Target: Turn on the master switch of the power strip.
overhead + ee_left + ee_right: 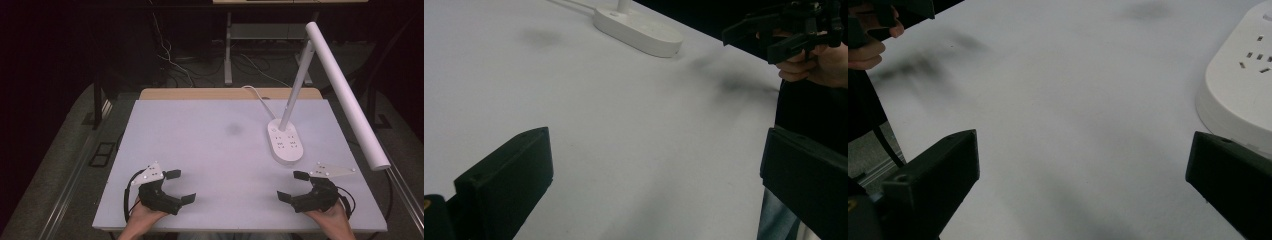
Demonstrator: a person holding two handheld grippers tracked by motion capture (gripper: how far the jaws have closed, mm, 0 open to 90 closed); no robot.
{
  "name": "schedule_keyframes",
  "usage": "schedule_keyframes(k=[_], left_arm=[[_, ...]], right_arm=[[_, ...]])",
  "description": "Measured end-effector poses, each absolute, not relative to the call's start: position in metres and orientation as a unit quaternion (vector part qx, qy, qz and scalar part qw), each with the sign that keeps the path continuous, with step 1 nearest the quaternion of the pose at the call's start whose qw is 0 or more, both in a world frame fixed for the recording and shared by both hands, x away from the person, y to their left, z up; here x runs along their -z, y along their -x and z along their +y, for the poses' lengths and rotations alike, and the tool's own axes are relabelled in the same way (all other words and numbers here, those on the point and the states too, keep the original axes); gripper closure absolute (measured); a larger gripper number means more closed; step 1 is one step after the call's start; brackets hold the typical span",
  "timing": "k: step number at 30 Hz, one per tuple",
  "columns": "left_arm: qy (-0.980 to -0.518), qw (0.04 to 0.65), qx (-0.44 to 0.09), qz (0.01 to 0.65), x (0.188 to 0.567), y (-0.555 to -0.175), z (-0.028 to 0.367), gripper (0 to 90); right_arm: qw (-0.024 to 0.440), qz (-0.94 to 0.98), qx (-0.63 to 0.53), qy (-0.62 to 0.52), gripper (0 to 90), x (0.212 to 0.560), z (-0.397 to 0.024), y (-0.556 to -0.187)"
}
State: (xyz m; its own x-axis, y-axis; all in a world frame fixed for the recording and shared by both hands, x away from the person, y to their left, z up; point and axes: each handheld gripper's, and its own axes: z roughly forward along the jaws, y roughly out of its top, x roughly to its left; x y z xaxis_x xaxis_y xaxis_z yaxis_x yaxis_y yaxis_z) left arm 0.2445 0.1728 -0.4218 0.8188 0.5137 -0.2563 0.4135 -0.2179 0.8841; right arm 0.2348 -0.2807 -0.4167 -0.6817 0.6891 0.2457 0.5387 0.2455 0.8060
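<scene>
A white desk lamp stands on the white table point(220, 145); its oval base point(285, 141) carries socket holes, and its long white head point(347, 95) slants out over the table's right edge. The base also appears in the left gripper view point(639, 31) and in the right gripper view point(1243, 85). My left gripper point(180, 186) rests near the front left, held by a hand, open with nothing between its jaws. My right gripper point(292, 185) rests near the front right, also open and empty, just in front of the lamp base. The right gripper shows at the upper right of the left gripper view point(764, 37).
The lamp's white cable point(257, 95) runs from the base off the table's far edge. A faint dark smudge point(233, 129) marks the table's middle. Beyond the table are dark floor, cables and a metal stand point(228, 50).
</scene>
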Motion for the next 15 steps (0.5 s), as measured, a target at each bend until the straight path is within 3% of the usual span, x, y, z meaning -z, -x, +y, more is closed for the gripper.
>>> schedule_keyframes(k=[15], left_arm=[[-0.778, 0.551, -0.043, 0.298, 0.4220, -0.2448, 0.1728, 0.0]], right_arm=[[0.077, 0.788, -0.469, -0.391, 0.2, 0.4175, -0.2800, -0.2344]])
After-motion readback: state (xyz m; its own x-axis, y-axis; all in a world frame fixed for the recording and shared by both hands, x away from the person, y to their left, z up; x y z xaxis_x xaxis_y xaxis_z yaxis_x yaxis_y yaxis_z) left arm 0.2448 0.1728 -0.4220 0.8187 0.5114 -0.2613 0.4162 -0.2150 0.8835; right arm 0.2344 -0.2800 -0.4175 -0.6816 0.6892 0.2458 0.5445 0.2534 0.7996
